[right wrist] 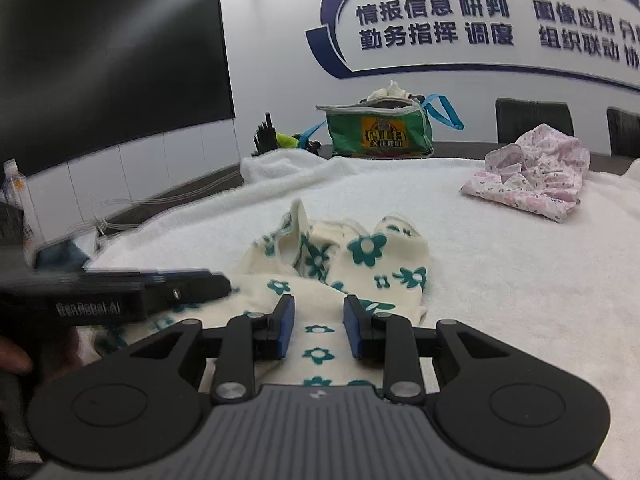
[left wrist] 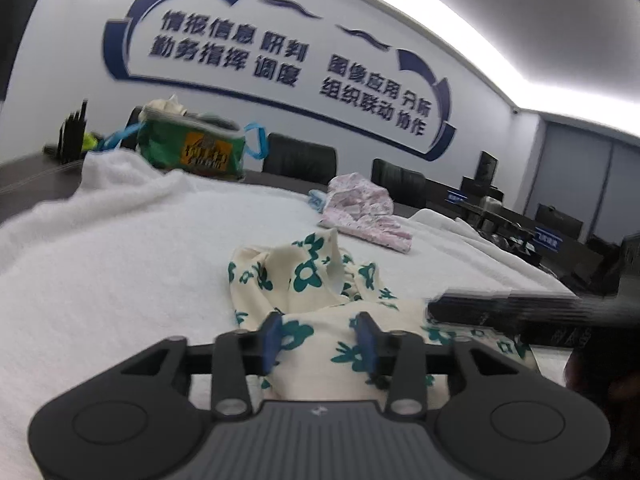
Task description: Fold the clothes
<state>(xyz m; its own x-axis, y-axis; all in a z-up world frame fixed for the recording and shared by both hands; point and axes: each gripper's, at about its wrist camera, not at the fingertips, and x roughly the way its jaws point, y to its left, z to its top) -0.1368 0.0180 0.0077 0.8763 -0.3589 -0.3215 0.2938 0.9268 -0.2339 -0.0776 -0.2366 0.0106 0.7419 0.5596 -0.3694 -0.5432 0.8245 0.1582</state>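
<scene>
Left wrist view: left gripper (left wrist: 320, 334) hangs low over a cream garment (left wrist: 308, 280) w/ green flower print, lying crumpled on a white towel (left wrist: 120, 260) that covers the table. Blue pads (left wrist: 272, 338) stand apart, cloth between them but not pinched, so the claw is released. Right gripper (left wrist: 500, 308) enters as a blurred dark bar just right of the garment, at its edge.

Right wrist view: right gripper (right wrist: 318, 326) also sits over the garment (right wrist: 360, 264), pads (right wrist: 286, 328) parted w/ printed fabric showing in the gap; released, grasping nothing. Left gripper (right wrist: 160, 290) lies just left of the garment, touching its near-left edge; a hand (right wrist: 16, 356) shows at the frame edge behind it.

Beyond the garment, to its right, a pink floral garment (right wrist: 532, 176) sits bunched on the towel (right wrist: 520, 280), well apart. Behind the garment, at the towel's far edge, stands a green bag (right wrist: 380, 132) w/ blue straps. Dark screen (right wrist: 112, 60) fills the wall far left of the garment; blue lettering (right wrist: 436, 24) on the wall behind the bag.
</scene>
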